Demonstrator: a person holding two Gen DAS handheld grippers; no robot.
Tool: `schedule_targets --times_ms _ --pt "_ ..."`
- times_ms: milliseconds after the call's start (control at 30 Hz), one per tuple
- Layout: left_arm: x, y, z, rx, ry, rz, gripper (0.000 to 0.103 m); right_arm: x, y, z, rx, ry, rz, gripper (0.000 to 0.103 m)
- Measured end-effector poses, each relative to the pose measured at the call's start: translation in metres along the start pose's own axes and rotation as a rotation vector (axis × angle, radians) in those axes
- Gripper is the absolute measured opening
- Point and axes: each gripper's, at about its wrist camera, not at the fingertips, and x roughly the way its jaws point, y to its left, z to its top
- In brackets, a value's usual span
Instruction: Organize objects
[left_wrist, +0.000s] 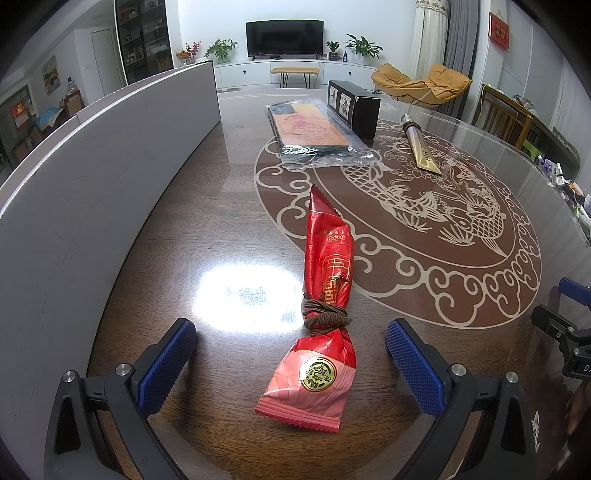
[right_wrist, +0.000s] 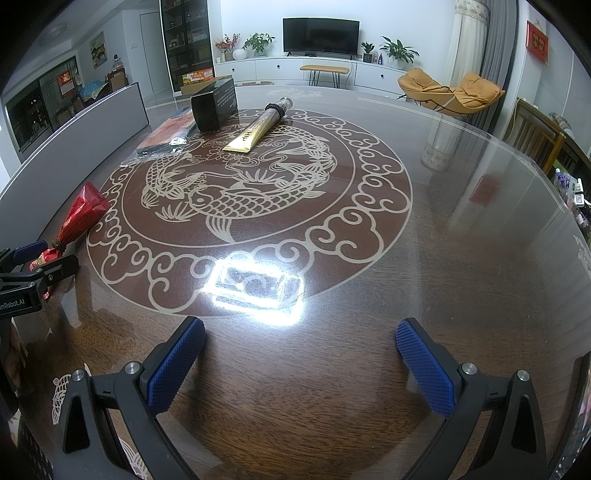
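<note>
A red snack packet (left_wrist: 325, 306), tied around its middle with brown cord, lies flat on the dark wooden table (left_wrist: 221, 206). My left gripper (left_wrist: 291, 347) is open, with the packet's near end lying between its blue pads, not touching either. The packet also shows at the left edge of the right wrist view (right_wrist: 79, 218). My right gripper (right_wrist: 301, 347) is open and empty over bare table. Farther off lie a flat orange pack in clear plastic (left_wrist: 310, 129), a black box (left_wrist: 354, 103) and a gold tube (left_wrist: 421, 146).
A tall grey panel (left_wrist: 92, 177) runs along the table's left side. The table has a fish and cloud inlay (right_wrist: 251, 192) and a bright lamp glare. Chairs, a TV unit and plants stand beyond the far edge.
</note>
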Motion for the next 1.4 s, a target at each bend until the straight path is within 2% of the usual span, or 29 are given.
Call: schedule_targets --times_ms 1400 --pt "0.0 0.0 0.0001 0.0 0.0 0.0 0.103 0.0029 0.0006 0.0025 0.008 0.004 -0.002 0.103"
